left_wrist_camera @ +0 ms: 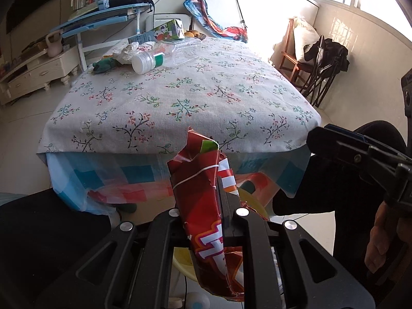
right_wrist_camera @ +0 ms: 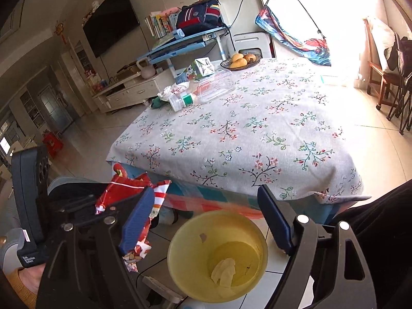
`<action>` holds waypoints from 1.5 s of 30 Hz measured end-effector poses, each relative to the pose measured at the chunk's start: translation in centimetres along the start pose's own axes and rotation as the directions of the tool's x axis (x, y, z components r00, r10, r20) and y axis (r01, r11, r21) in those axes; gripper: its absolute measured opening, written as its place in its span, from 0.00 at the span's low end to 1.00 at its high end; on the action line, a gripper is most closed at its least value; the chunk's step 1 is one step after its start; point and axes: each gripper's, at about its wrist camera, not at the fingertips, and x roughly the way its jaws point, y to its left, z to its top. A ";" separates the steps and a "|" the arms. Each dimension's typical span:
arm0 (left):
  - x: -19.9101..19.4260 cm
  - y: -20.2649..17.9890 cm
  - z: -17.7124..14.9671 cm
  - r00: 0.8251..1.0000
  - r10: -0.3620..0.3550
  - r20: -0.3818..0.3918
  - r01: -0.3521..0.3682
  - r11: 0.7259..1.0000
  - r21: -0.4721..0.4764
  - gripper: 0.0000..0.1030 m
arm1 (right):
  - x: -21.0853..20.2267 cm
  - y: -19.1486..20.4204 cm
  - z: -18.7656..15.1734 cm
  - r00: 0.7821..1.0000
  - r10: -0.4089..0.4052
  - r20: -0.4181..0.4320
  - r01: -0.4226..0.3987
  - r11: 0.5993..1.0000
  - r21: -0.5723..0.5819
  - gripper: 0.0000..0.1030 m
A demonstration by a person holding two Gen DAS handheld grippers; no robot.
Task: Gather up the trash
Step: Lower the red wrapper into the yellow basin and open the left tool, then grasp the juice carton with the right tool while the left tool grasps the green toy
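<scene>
My left gripper [left_wrist_camera: 206, 195] is shut on a crumpled red snack wrapper [left_wrist_camera: 203, 206] and holds it in front of the table's near edge, above the floor. The wrapper also shows in the right wrist view [right_wrist_camera: 128, 193], left of the yellow trash bin [right_wrist_camera: 219, 255]. My right gripper [right_wrist_camera: 206, 219] is open and empty, its blue pads [right_wrist_camera: 136, 221] wide apart over the bin, which holds a pale scrap [right_wrist_camera: 224, 270]. More trash lies at the table's far left: a white bottle with a green band [right_wrist_camera: 180, 100], crumpled paper [right_wrist_camera: 167, 91], a clear plastic container [right_wrist_camera: 213, 86] and a carton [right_wrist_camera: 200, 69].
The table [right_wrist_camera: 257, 128] has a floral cloth. A bowl of fruit [right_wrist_camera: 240, 60] stands at its far edge. A blue desk with a backpack [right_wrist_camera: 198, 15] stands behind, a wooden chair [right_wrist_camera: 381, 72] at the right. My right gripper shows in the left wrist view [left_wrist_camera: 360, 159].
</scene>
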 end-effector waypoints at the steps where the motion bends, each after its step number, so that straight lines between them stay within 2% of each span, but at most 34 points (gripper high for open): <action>1: 0.2 -0.4 -0.2 1.000 -0.002 -0.012 0.003 1.000 0.015 0.10 | -0.1 -0.1 0.1 1.000 -0.001 0.007 0.001 1.000 0.002 0.77; 6: 1.3 -1.8 -1.3 0.995 -0.032 -0.092 0.038 0.997 0.068 0.11 | -0.7 -0.2 0.3 0.999 -0.004 0.032 0.004 1.000 0.002 0.77; 7: 1.7 -2.0 -1.5 0.992 -0.038 -0.117 0.047 0.996 0.073 0.14 | -0.7 -0.2 0.3 0.999 -0.004 0.035 0.004 1.000 0.001 0.78; 9: 2.3 -2.3 -2.0 0.988 -0.032 -0.150 0.044 0.996 0.083 0.25 | -0.9 -0.2 0.4 0.999 -0.005 0.044 0.005 1.000 0.002 0.79; 11: 2.1 -2.3 -2.1 0.990 -0.003 -0.141 0.017 0.996 0.092 0.48 | -1.1 -0.3 0.4 0.999 -0.007 0.053 0.007 1.000 0.003 0.79; 14: 1.5 -1.7 -1.8 0.994 0.011 -0.110 -0.003 0.998 0.068 0.58 | -1.6 -0.5 0.4 0.997 -0.011 0.071 0.010 1.000 0.006 0.80; 20: 0.2 0.4 -0.9 0.997 0.072 -0.027 -0.072 0.997 -0.021 0.70 | -1.9 -0.8 0.5 0.996 -0.020 0.086 0.018 1.000 0.018 0.81; 31: -1.6 3.5 -0.2 0.986 0.157 0.064 -0.145 0.977 -0.159 0.80 | -1.6 0.0 0.3 0.997 -0.028 0.079 0.029 0.999 -0.017 0.82; 45: -2.2 5.2 0.0 0.977 0.190 0.092 -0.163 0.955 -0.248 0.83 | -0.6 1.4 -0.1 0.999 -0.009 0.032 0.011 0.998 -0.059 0.84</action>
